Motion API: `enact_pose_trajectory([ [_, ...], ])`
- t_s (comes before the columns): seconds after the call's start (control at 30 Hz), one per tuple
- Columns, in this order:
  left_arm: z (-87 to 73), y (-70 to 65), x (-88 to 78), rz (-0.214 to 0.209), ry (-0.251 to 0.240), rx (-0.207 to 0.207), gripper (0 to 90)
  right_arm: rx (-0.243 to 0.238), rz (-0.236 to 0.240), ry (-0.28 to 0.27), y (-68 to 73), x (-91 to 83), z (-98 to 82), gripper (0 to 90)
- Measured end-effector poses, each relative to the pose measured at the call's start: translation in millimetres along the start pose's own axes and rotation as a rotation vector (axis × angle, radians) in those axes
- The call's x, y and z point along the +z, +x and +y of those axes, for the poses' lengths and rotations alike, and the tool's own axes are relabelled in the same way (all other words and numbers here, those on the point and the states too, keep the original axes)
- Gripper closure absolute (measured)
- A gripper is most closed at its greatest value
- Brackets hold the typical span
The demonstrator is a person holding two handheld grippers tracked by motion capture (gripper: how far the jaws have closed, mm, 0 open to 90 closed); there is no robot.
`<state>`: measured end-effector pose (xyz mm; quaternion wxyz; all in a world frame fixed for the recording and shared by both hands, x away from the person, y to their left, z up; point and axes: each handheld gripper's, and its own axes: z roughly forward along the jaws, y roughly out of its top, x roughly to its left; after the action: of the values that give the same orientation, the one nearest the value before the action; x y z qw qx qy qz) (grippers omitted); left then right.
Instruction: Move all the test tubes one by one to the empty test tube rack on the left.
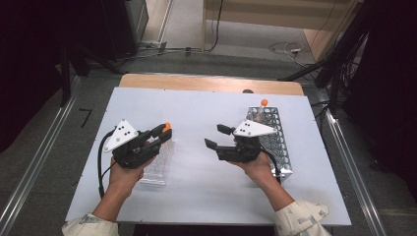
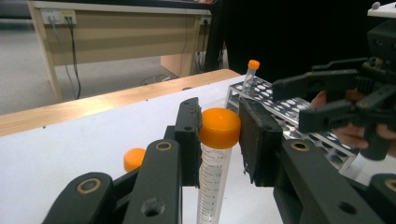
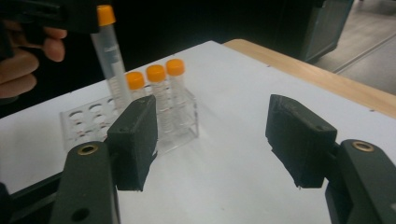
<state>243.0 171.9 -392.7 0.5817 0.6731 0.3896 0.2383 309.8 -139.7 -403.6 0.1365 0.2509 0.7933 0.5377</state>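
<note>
My left gripper point(image 1: 163, 132) is shut on a clear tube with an orange cap point(image 2: 214, 177), gripping it just under the cap and holding it upright above the clear plastic rack point(image 1: 156, 166). In the right gripper view that held tube point(image 3: 110, 56) hangs over the clear rack point(image 3: 88, 122), where three orange-capped tubes point(image 3: 156, 88) stand at its near end. My right gripper point(image 1: 219, 136) is open with nothing between its jaws, beside the metal rack point(image 1: 275, 140). A single orange-capped tube point(image 1: 264, 104) stands at the far end of the metal rack.
A white sheet point(image 1: 196, 187) covers the table, and a wooden edge point(image 1: 206, 83) shows at the far side. Cables trail from both grippers. Dark equipment and cables stand on the floor around the table.
</note>
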Motion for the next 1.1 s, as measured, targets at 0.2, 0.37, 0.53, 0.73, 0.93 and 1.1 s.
enact_pose_trajectory([
  [0.2,-0.5,2.2,-4.7,0.006,0.005,0.002,70.4,0.019,-0.063,-0.023,-19.6,-17.5,-0.7,32.5],
  [0.37,-2.8,5.9,-9.3,0.020,0.008,-0.002,70.4,0.039,-0.126,-0.044,-36.6,-33.4,-1.4,32.2],
  [0.53,-5.7,8.0,-11.7,0.030,0.013,0.009,70.4,0.059,-0.172,-0.066,-50.6,-47.8,-2.2,32.2],
  [0.73,-6.7,11.0,-16.2,0.040,0.003,0.008,70.4,0.077,-0.214,-0.072,-61.2,-60.5,-5.3,32.2],
  [0.93,-14.4,13.6,-13.9,0.049,0.014,0.000,70.4,0.088,-0.241,-0.081,-68.0,-67.4,-7.0,32.2],
  [1.1,-22.1,15.8,-12.1,0.048,0.015,0.003,70.3,0.093,-0.255,-0.085,-72.5,-70.8,-8.0,32.2],
])
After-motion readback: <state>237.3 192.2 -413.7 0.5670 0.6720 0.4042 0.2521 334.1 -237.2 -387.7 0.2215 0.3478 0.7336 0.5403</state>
